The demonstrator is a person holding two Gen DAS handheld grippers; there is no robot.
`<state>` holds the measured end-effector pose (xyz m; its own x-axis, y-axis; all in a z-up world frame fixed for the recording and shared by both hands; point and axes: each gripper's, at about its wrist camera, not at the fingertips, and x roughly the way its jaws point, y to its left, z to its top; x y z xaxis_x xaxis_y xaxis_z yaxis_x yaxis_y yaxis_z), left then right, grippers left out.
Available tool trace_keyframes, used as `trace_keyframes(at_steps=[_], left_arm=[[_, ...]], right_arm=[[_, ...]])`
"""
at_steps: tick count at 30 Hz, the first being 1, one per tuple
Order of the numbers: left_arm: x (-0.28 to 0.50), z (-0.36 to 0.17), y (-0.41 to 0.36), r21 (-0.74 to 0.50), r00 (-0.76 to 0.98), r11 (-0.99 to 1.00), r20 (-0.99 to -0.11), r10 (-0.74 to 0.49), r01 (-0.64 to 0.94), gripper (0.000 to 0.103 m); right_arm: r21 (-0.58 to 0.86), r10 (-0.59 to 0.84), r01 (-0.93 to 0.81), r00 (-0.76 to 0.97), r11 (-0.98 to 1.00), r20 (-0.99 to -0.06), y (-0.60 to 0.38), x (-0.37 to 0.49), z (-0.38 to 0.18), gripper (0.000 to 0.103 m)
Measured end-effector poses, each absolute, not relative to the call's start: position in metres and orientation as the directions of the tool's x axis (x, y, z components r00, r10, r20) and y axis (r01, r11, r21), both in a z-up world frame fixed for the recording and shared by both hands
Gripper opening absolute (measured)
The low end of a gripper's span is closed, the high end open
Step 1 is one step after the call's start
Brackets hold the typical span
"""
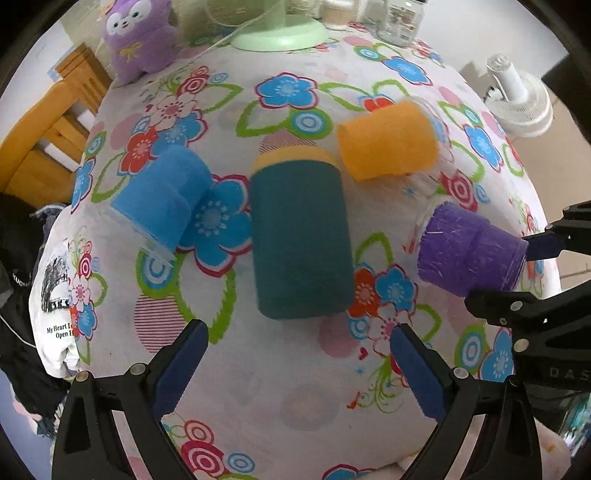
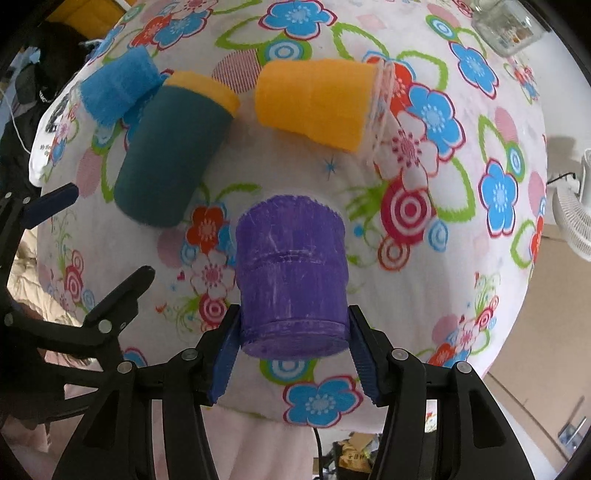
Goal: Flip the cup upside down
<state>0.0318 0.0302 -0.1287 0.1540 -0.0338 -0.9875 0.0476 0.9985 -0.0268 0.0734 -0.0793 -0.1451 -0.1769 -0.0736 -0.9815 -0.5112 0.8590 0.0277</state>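
Observation:
A purple cup point(image 2: 291, 277) lies tilted with its base toward me, and my right gripper point(image 2: 293, 343) is shut on its base end; it also shows in the left wrist view point(image 1: 469, 251) at the right. A dark teal cup point(image 1: 301, 240) with a yellow rim lies on the flowered cloth just ahead of my left gripper point(image 1: 299, 354), which is open and empty. An orange cup point(image 1: 388, 144) lies on its side beyond, and a blue cup point(image 1: 162, 199) lies on its side to the left.
A flowered tablecloth point(image 1: 258, 369) covers the table. A purple plush toy point(image 1: 138, 37), a green fan base point(image 1: 280, 37) and a glass jar point(image 1: 402, 20) stand at the far edge. A white fan point(image 1: 517, 99) stands off the table to the right.

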Motion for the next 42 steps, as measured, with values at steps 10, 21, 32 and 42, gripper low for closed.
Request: trace_keyframes(at_steps=[10, 21, 32, 42], left_arm=[[0.044, -0.119, 0.045, -0.026, 0.169, 1.000, -0.985, -0.026, 0.005, 0.100], [0.039, -0.078, 0.030, 0.025, 0.255, 0.999, -0.967, 0.019, 0.021, 0.100], [0.014, -0.034, 0.021, 0.009, 0.338, 0.999, -0.941, 0.024, -0.046, 0.100], [-0.016, -0.009, 0.014, -0.025, 0.400, 0.995, -0.916, 0.015, -0.095, 0.101]], right_arm=[[0.022, -0.008, -0.440, -0.067, 0.898, -0.998, -0.085, 0.093, -0.127, 0.081], [0.046, 0.089, -0.363, 0.103, 0.931, -0.991, -0.112, 0.074, -0.082, 0.081], [0.057, 0.155, -0.307, 0.306, 0.950, -0.939, -0.137, 0.039, -0.029, 0.087], [0.075, 0.171, -0.238, 0.411, 0.968, -0.896, -0.161, 0.011, -0.004, 0.089]])
